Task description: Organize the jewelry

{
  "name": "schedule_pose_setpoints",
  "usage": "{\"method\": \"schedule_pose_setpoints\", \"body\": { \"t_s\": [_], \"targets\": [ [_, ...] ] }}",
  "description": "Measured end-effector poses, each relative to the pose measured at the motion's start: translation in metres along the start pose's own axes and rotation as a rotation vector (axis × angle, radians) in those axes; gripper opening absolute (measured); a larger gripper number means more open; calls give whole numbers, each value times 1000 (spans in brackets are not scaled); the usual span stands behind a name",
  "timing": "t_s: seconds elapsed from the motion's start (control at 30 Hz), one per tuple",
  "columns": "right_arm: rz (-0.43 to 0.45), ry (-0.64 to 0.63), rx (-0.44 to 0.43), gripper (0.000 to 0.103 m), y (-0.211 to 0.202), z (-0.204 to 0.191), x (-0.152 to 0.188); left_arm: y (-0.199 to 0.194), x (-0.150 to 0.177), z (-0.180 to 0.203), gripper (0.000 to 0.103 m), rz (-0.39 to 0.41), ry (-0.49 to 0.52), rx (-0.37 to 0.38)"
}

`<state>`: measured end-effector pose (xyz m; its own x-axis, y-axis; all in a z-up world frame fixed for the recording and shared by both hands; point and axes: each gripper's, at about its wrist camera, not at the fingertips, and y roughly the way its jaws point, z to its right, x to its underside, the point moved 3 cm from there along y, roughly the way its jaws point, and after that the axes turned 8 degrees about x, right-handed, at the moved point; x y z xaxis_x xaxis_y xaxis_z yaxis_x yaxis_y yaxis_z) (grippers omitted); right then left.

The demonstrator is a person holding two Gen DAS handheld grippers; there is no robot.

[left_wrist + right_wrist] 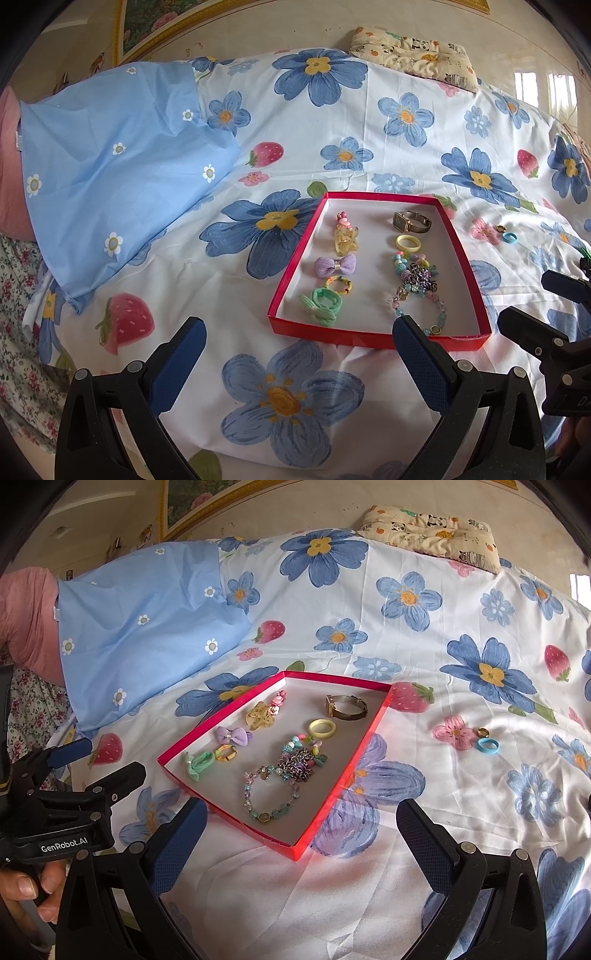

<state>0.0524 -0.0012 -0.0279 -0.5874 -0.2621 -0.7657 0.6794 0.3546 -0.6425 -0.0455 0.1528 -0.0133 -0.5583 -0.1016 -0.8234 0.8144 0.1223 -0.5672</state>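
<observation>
A red shallow box (369,336) (334,794) lies on the flowered bedsheet. In it are a watch (411,222) (346,705), a yellow ring bangle (408,243) (322,728), bead bracelets (417,291) (273,794), a purple bow (335,265) (233,734), a green hair tie (320,303) (199,763) and a yellow clip (345,238) (260,714). A blue ring (510,237) (488,746) and a gold ring (500,228) (483,732) lie on the sheet right of the box. My left gripper (299,341) (96,762) is open and empty near the box's front left. My right gripper (301,825) (532,297) is open and empty at the box's near corner.
A light blue pillowcase (110,166) (140,627) lies at the left. A small patterned pillow (413,51) (432,531) sits at the far edge by the wall. A pink cloth (9,177) is at the far left.
</observation>
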Motion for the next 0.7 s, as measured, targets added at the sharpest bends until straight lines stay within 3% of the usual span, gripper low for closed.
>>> {"method": "schedule_pose_setpoints", "body": {
  "t_s": [0.7],
  "targets": [
    [-12, 19, 1, 103, 0, 6, -1, 2, 0, 4, 102, -6, 6, -6]
  ]
}}
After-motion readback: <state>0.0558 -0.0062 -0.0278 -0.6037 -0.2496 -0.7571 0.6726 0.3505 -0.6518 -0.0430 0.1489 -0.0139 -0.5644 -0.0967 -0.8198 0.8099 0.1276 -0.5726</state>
